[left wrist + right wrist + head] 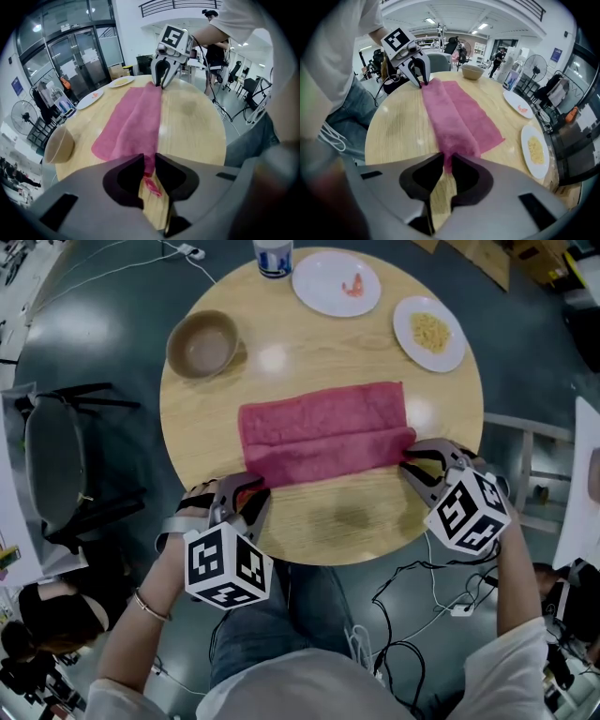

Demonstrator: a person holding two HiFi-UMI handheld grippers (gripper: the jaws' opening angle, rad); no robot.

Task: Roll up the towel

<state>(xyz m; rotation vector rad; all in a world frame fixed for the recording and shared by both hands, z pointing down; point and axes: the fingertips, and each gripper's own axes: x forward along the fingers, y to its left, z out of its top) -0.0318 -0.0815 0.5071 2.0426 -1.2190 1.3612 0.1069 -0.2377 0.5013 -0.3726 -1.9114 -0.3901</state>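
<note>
Round light-wood tabletop (319, 521) on a dark grey, glossy floor (103, 362). Dark chair (56, 465) just left of it, loose cables (427, 570) on the floor at right. Open office: glass doors (79, 56), standing fan (536, 63), ceiling strip lights (430, 20), mezzanine railing (173, 3).

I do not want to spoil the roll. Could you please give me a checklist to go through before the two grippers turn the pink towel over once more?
1. The left gripper grips the towel at its near left corner: ok, jaws shut on the cloth.
2. The right gripper grips the near right corner: ok, jaws shut on the cloth.
3. The folded near edge runs straight between the grippers: ok.
4. The far part of the towel lies flat on the table: ok, only slight wrinkles.
5. The bowl and the two plates stand apart from the towel's far edge: ok.
6. How tight the fold is inside: cannot tell.
</note>
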